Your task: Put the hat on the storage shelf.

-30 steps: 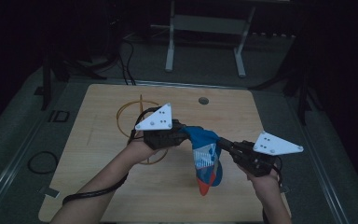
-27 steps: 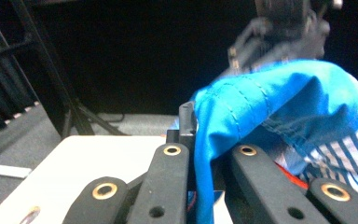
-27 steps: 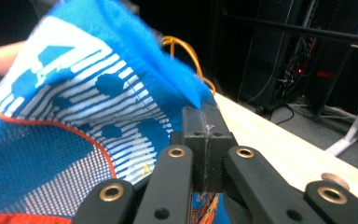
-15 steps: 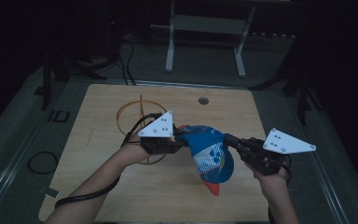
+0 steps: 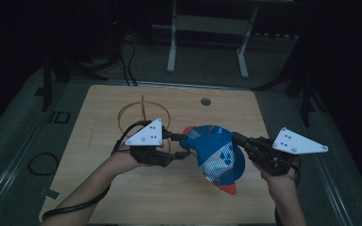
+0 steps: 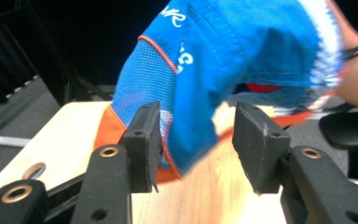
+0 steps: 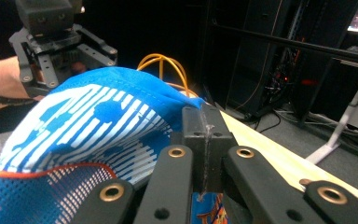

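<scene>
**High view: blue cap hanging between two grippers over the table**

High view has the wooden table (image 5: 122, 197) as the biggest thing going, pale top with a small round hole (image 5: 206, 101) near the far edge. Behind it on the dark floor sits a metal stand (image 5: 207, 37).

Next down in size is the blue cap (image 5: 214, 153), blue and white with orange trim. It's up off the tabletop, roughly mid-table and a bit to the right, brim end drooping toward the near edge.

The right gripper (image 5: 239, 140) is clamped on the cap's right side. In the right gripper view its jaws are pressed together with blue fabric pinched in there.

The left gripper (image 5: 185, 146) sits at the cap's left edge. Its jaws have just been opening, and in the left gripper view they stand apart with a fold of the cap (image 6: 200, 93) hanging between them. One pad is right up against the fabric, the other has a clear gap, so it's not squeezing anything.

Smallest bit: an orange wire frame (image 5: 141, 115) on the table just behind the left gripper, made of thin loops.
</scene>
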Demonstrator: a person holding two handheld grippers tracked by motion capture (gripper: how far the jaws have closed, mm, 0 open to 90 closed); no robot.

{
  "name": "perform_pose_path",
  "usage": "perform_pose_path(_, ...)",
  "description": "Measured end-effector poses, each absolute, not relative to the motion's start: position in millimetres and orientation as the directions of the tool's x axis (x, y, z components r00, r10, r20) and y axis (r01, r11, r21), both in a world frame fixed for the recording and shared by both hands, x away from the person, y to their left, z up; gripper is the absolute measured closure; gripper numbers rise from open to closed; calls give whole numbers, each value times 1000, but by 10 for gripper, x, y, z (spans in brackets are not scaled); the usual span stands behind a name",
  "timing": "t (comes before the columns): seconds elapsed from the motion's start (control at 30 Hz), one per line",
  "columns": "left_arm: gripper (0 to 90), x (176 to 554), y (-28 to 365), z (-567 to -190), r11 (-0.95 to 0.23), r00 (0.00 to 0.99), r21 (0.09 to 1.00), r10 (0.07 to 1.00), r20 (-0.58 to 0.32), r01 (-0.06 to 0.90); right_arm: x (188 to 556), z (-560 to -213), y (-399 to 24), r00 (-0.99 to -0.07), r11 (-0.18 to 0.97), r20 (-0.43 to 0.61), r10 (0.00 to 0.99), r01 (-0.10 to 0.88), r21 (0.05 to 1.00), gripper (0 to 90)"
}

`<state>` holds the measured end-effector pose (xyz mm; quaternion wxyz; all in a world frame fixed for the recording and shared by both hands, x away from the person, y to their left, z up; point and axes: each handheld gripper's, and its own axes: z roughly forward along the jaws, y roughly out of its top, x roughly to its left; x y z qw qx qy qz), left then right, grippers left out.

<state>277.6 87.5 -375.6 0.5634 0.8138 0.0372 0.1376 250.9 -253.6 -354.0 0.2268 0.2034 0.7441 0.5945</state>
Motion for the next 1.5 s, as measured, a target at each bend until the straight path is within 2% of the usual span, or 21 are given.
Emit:
perform_pose_path(0.1, 463, 2709, 924, -3770, -345, 951, 934, 247, 185, -92, 2509, -3523, -2535, -809, 214, -105, 579, 26, 977, 900)
perform_pose_path(0.17, 367, 2679, 938, -3777, -340, 947, 936, 259, 188, -93, 2512, -3511, -2533, -802, 220, -114, 586, 22, 975, 900)
perform_pose_path(0.33, 144, 2543, 1079, -3839, -353, 918, 935, 357, 174, -40, 2543, -3471, -2558, -794, 209, -111, 598, 21, 978, 900)
perform_pose_path(0.5, 36, 2448, 1288, -3914, -314, 866, 949, 466, 180, -28, 2585, -3416, -2566, -784, 200, -111, 611, 17, 980, 900)
perform_pose_path(0.8, 28, 2355, 1767, -4160, -257, 770, 966, 618, 158, 8, 2680, -3232, -2484, -776, 184, -121, 619, -6, 983, 900)
perform_pose_path(1.0, 28, 2276, 1958, -4577, -310, 680, 949, 709, 187, 63, 2786, -3105, -2334, -780, 176, -123, 613, -17, 984, 900)
perform_pose_path(1.07, 28, 2251, 2039, -4743, -274, 657, 957, 739, 149, 91, 2828, -3076, -2276, -781, 177, -126, 612, -20, 984, 900)
perform_pose_path(1.2, 28, 2238, 2150, -5021, -266, 623, 954, 772, 125, 139, 2908, -3035, -2177, -790, 170, -114, 602, -13, 985, 900)
perform_pose_path(1.27, 28, 2231, 2171, -5140, -289, 612, 947, 777, 148, 138, 2964, -2995, -2069, -799, 169, -113, 590, -14, 986, 900)
perform_pose_path(1.5, 28, 2242, 2221, -5409, -284, 619, 947, 774, 135, 148, 3115, -2894, -1763, -818, 171, -112, 564, -17, 985, 900)
